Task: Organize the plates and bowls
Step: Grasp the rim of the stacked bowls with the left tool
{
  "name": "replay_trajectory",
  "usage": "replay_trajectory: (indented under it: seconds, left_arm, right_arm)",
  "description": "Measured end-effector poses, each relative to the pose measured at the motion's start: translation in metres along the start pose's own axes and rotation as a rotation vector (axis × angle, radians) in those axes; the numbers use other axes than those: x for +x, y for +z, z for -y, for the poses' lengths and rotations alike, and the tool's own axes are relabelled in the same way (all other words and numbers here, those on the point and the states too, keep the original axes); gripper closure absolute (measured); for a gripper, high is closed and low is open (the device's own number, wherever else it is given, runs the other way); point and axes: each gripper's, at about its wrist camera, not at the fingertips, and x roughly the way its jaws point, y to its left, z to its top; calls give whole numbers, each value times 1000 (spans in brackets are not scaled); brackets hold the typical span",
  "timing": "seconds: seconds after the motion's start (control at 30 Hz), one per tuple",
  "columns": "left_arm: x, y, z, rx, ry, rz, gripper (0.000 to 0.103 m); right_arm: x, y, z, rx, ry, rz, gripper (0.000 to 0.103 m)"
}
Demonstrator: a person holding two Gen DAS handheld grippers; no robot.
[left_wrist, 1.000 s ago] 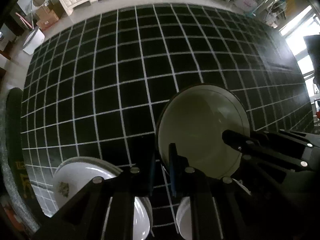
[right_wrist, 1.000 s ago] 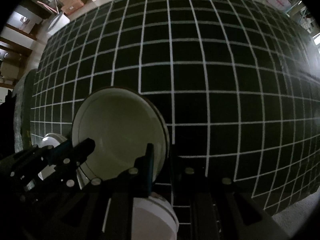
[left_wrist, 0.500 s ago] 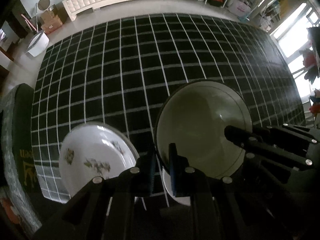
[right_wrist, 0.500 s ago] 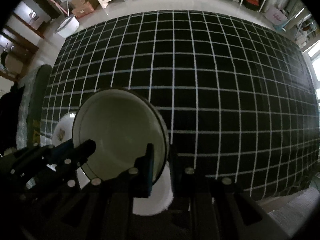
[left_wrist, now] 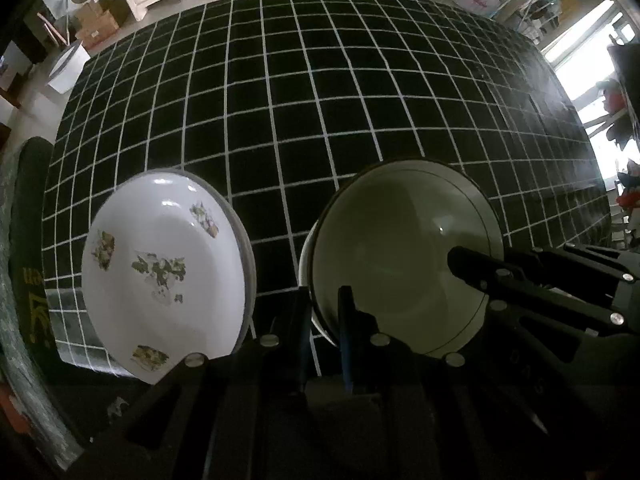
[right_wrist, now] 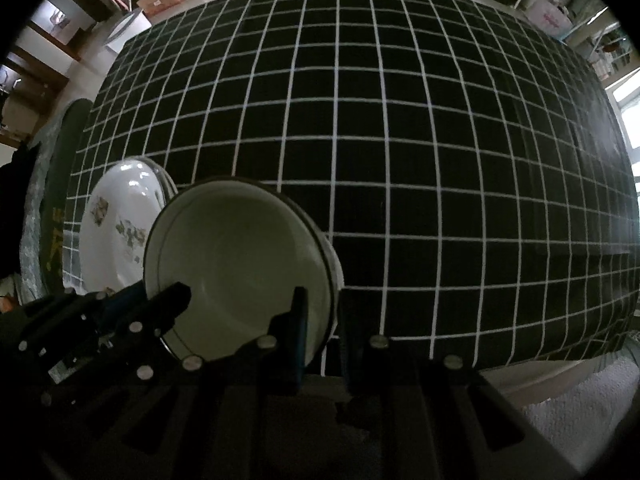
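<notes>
Both grippers hold one cream bowl (left_wrist: 404, 256) with a dark rim, lifted above the table. My left gripper (left_wrist: 324, 312) is shut on its left rim. My right gripper (right_wrist: 322, 316) is shut on its right rim; the bowl also shows in the right wrist view (right_wrist: 240, 268). A white plate with leaf patterns (left_wrist: 160, 264) lies on the table to the left of the bowl, and shows in the right wrist view too (right_wrist: 116, 236). A white edge peeks from under the bowl (left_wrist: 306, 264); I cannot tell what it is.
A black tablecloth with a white grid (left_wrist: 320, 100) covers the table. Its near edge (right_wrist: 520, 364) is close below my right gripper. A dark chair back (left_wrist: 28, 240) stands at the table's left side. Boxes and furniture lie beyond the far edge.
Both grippers have risen with the bowl, so the table looks farther away. The patterned plate has come fully into view at the left. The white dish below the bowl is now almost hidden.
</notes>
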Motion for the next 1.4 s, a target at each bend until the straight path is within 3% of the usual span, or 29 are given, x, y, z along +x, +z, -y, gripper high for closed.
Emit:
replay_trajectory:
  seconds: [0.6,0.83,1.07,1.3,1.4]
  left_arm:
    - [17,-8,-8,-13,-16,-12,91]
    - [20,-12,-3,34,0,8,90]
    - [7,-13,-10,29,-34,42,90]
    - [-21,-10,-21,20,-69,111,84]
    - [-38,-15,-26,33,-110,161,66]
  right_arm:
    - [8,-1,-1,-43,-29,-3,85]
    - [8,-2,-3,-93,-53,43,85]
    - [-1,-4,5,-81,6,93,85]
    - [-22,-4,14,-44,81,148,68]
    - [-31,-5,16,-52,94,177,60]
